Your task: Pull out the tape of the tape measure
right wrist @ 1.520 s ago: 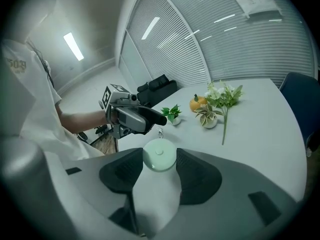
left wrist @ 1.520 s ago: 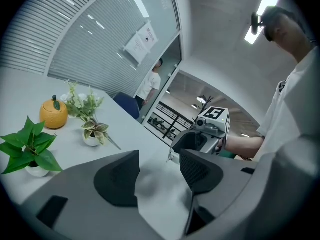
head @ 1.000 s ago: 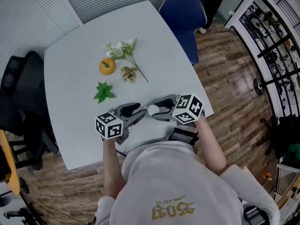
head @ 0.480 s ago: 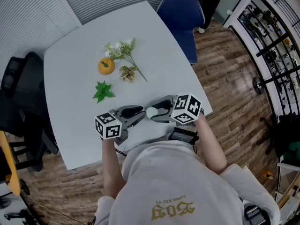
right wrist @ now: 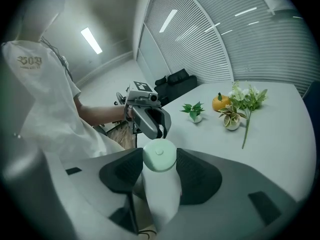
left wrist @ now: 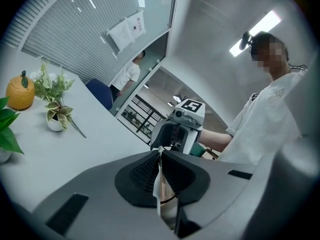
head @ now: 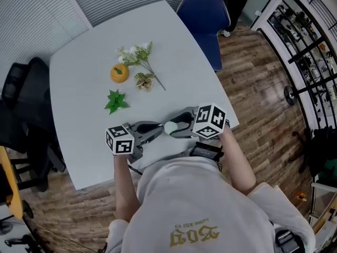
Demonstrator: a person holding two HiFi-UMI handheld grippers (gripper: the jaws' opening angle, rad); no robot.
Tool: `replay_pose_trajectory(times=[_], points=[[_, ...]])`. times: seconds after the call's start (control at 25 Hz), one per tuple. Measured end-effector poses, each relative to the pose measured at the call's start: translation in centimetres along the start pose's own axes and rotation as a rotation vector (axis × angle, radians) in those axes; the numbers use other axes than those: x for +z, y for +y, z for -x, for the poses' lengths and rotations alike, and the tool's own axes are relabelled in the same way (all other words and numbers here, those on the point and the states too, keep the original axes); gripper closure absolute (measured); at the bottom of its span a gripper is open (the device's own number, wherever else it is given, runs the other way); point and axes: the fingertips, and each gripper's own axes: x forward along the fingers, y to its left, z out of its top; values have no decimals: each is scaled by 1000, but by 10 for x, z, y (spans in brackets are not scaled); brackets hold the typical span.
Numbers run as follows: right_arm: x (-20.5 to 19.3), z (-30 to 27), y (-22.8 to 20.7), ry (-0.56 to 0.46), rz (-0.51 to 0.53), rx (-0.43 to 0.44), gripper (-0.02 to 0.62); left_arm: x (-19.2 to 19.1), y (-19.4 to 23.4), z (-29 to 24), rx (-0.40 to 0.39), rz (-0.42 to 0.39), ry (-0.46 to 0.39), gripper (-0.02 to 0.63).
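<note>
One pale table (head: 79, 78), wood flr (head: 258, 99)

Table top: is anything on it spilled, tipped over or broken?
Nothing stands out. The orange sits upright, the flower sprig lies flat beside it, and the small green leafy plant stands apart from both. No spill or damage shows.

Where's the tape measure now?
The tape measure is clamped in the right gripper, above the table's near edge in the head view; the left gripper's jaws have just closed on its tape.
</note>
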Motion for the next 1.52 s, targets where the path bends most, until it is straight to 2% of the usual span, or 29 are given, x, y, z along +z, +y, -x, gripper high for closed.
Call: replay_pose_trajectory(times=[0.56, 1.52], points=[[-5, -3, 0, -6, -30, 20, 371, -8, 3, 2, 0, 20, 24, 595], [-3, -14, -6, 24, -56, 51, 371, -16, 18, 28, 30, 59, 8, 597]])
